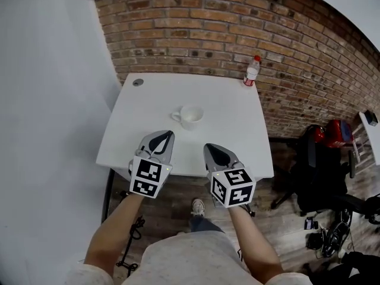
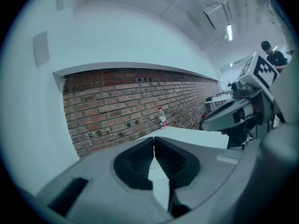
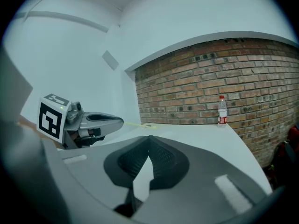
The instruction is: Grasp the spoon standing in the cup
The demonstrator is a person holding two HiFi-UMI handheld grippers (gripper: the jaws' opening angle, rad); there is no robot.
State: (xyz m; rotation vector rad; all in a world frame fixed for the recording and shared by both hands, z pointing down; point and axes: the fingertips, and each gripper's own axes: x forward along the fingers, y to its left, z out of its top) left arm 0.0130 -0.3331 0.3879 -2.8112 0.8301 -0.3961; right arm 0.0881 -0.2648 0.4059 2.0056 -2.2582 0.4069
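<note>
A white cup stands near the middle of the white table, its handle to the left. I cannot make out a spoon in it. My left gripper hovers over the table's near edge, just short of the cup, with its jaws closed tip to tip and nothing between them. To its right my right gripper is held the same way, also shut and empty. The cup is hidden behind the jaws in both gripper views. My left gripper sees the other gripper at its right, and my right gripper sees the other at its left.
A plastic bottle with a red cap stands at the table's far right corner against the brick wall. A round cable hole is at the far left corner. A black chair and bags stand on the floor to the right.
</note>
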